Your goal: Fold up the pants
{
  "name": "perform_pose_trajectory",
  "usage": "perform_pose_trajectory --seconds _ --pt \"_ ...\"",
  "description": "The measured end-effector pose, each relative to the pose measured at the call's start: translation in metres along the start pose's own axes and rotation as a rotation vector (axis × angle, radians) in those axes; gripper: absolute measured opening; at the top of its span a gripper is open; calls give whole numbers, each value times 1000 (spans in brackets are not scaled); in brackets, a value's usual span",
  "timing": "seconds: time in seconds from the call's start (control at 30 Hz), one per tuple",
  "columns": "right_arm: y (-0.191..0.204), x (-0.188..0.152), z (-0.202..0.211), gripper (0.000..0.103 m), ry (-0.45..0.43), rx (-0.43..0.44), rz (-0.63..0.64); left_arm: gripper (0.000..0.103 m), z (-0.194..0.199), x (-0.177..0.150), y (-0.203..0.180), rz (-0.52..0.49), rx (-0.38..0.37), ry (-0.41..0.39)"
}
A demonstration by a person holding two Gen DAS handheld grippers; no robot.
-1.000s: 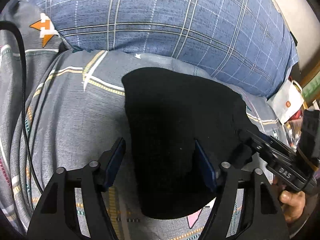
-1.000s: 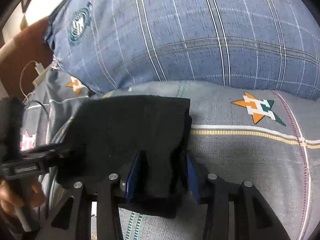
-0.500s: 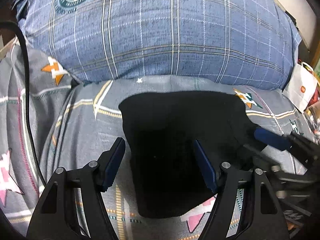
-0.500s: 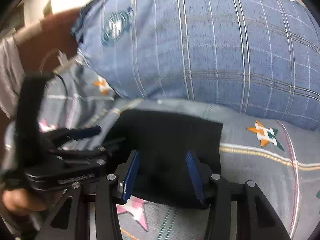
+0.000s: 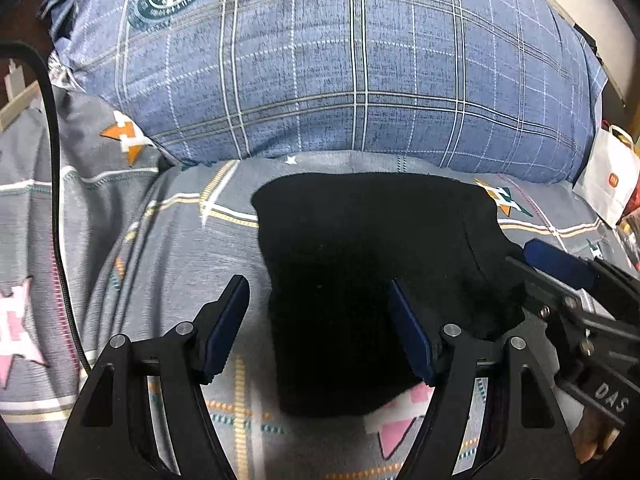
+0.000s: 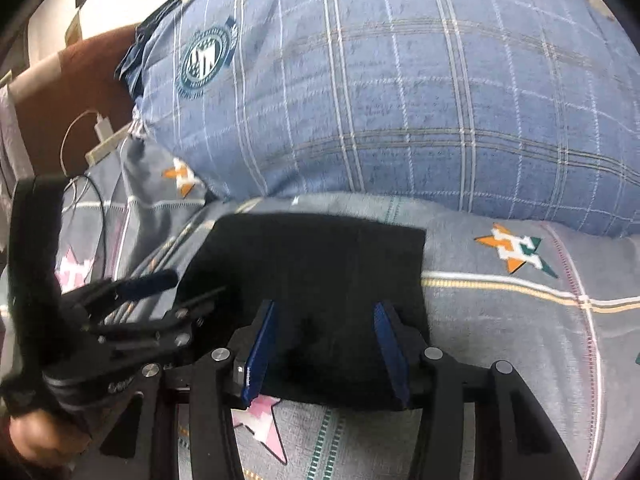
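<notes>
Black pants (image 5: 360, 264) lie folded into a compact rectangle on the grey patterned bedsheet; they also show in the right wrist view (image 6: 316, 272). My left gripper (image 5: 316, 320) is open and hovers over the near left part of the bundle, holding nothing. My right gripper (image 6: 324, 340) is open over the near edge of the bundle, holding nothing. Each gripper shows in the other's view: the right one (image 5: 560, 276) at the bundle's right side, the left one (image 6: 132, 300) at its left side.
A large blue plaid pillow (image 5: 340, 64) lies just behind the pants. A black cable (image 5: 56, 184) runs along the left. A white paper bag (image 5: 608, 176) stands at the far right. A white charger and cord (image 6: 100, 128) lie at the bed's left edge.
My right gripper let go of the pants' edge and opened. Both grippers drew back and up from the bundle, which now lies flat on the bed.
</notes>
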State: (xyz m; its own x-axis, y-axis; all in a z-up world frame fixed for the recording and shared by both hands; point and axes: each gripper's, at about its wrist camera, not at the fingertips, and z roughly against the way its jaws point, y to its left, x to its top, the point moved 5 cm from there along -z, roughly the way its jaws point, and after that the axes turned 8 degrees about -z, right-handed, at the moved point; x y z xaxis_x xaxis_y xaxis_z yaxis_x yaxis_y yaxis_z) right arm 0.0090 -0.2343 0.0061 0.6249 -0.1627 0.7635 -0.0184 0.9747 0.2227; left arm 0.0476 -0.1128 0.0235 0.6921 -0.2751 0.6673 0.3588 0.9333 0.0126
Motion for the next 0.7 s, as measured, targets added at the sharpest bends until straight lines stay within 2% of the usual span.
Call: perform_pose_trajectory --seconds 0.2,0.33,0.43,0.7 --pt "8 -2 5 50 -3 -4 -21 71 31 -4 8 -5 94 -76" --pt "11 -7 17 50 -19 -2 -28 71 44 -13 14 18 107 -72" --pt "12 -10 25 50 -17 5 -35 71 53 -20 14 11 146 -81" --pt "17 -23 41 50 -14 10 -22 71 75 -31 9 -17 179 -96"
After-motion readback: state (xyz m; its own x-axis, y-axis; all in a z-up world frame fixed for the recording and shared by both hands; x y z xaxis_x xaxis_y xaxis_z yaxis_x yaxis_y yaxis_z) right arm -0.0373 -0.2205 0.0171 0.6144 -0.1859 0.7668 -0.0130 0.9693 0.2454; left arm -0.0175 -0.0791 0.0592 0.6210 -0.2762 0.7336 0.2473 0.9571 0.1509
